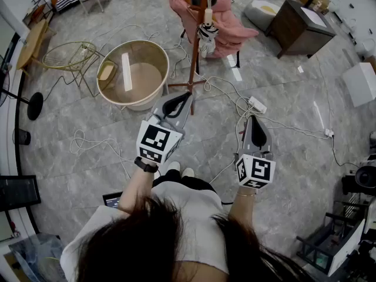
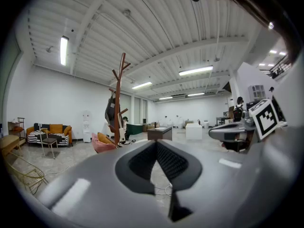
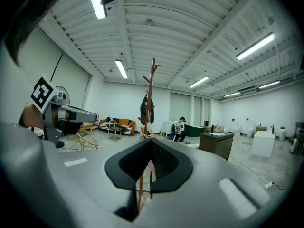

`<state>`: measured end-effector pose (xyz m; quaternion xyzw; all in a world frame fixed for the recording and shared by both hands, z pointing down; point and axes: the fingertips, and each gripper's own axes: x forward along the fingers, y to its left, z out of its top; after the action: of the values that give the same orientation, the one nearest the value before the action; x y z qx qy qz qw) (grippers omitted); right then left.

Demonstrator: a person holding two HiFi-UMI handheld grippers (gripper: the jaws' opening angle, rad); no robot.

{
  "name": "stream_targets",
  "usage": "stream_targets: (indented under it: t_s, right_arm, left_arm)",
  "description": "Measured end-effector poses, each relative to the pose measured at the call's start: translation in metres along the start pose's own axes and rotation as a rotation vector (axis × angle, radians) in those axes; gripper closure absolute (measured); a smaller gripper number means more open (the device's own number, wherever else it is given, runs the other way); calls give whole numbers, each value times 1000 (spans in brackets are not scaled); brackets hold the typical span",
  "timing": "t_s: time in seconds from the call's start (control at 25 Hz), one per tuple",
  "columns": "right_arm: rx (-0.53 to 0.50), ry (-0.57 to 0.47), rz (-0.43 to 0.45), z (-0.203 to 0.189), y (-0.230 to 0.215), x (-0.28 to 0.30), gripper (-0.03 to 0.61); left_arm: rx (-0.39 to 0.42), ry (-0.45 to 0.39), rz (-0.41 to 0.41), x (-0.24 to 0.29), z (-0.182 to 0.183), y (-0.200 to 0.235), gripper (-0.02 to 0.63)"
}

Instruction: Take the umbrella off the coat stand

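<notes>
The brown wooden coat stand (image 1: 198, 46) rises ahead of me on the grey floor. A folded black-and-white umbrella (image 1: 207, 34) hangs from one of its pegs, pale handle up. A dark item hangs higher on the stand (image 2: 117, 106). In the right gripper view the stand (image 3: 151, 99) is straight ahead, with the umbrella (image 3: 147, 127) small and pale on it. My left gripper (image 1: 187, 96) is held out level, well short of the stand's foot, jaws together and empty (image 2: 156, 142). My right gripper (image 1: 252, 118) is level beside it, shut on nothing (image 3: 151, 140).
A pink chair (image 1: 229, 22) stands right behind the stand. A round beige tub (image 1: 133, 73) and a wire chair (image 1: 69, 55) are to the left, a dark wooden cabinet (image 1: 302, 23) to the right. Cables and a power strip (image 1: 257, 104) lie on the floor between me and the stand.
</notes>
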<state>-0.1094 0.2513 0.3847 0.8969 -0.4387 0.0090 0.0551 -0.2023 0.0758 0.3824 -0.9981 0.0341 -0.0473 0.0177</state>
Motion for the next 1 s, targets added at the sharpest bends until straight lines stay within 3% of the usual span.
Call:
stream_targets:
  t_s: [0.24, 0.64, 1.0]
  right_arm:
    - [13, -23, -23, 5, -13, -3, 575]
    - [20, -18, 12, -2, -29, -8, 574]
    - [31, -22, 42, -6, -32, 44, 561]
  left_arm:
    - [-5, -29, 3, 4, 7, -6, 555]
    - [-18, -22, 38, 10, 2, -15, 555]
    - [-32, -8, 63, 42, -13, 25, 555]
